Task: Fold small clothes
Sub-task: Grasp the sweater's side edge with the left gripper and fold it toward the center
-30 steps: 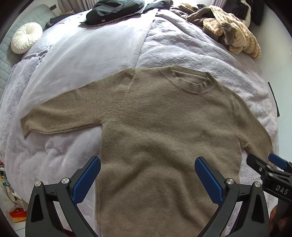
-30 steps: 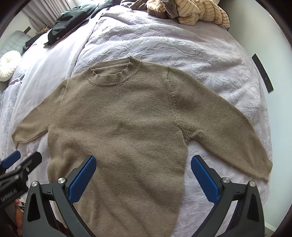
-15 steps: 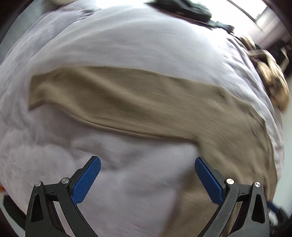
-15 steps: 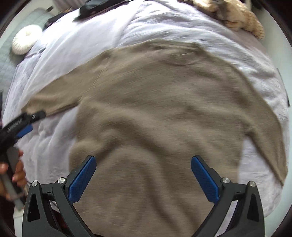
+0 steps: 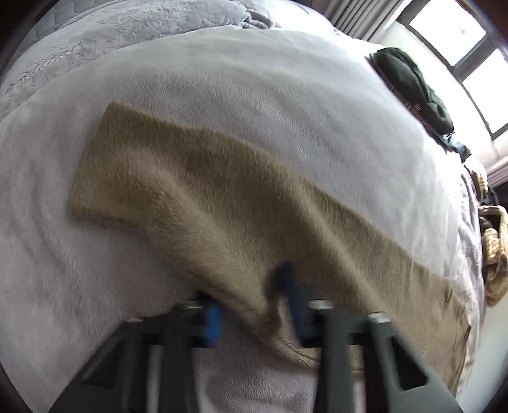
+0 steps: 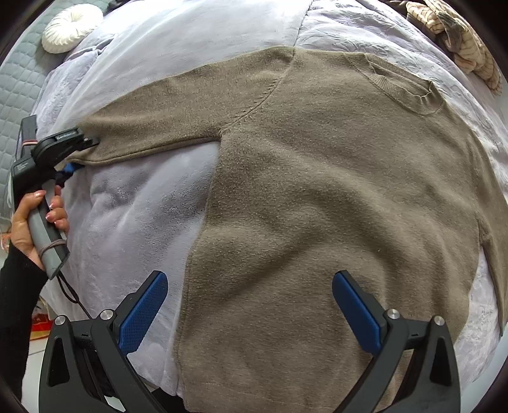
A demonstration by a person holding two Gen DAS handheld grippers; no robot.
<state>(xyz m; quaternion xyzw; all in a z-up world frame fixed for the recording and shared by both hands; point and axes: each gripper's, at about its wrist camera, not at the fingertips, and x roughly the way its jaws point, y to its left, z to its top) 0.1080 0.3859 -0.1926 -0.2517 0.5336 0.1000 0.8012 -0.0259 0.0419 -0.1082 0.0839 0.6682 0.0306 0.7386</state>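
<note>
Both grippers reach forward: left gripper point(image 5: 254, 314) pinches the sweater point(image 6: 317, 190) sleeve (blurred), right gripper point(image 6: 250, 305) jaws spread.

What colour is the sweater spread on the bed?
Plain olive-tan sweater, no pattern; clearest in the right wrist view.

Pale quilted bed point(image 6: 197, 28) beneath bright window point(image 5: 460, 35)

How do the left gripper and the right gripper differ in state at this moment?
The left gripper has its fingers closed on the sweater sleeve near the cuff; the right gripper has its fingers wide apart and holds nothing. The left one touches cloth; the right one hovers above the sweater body. Both have blue pads on black frames.
</note>
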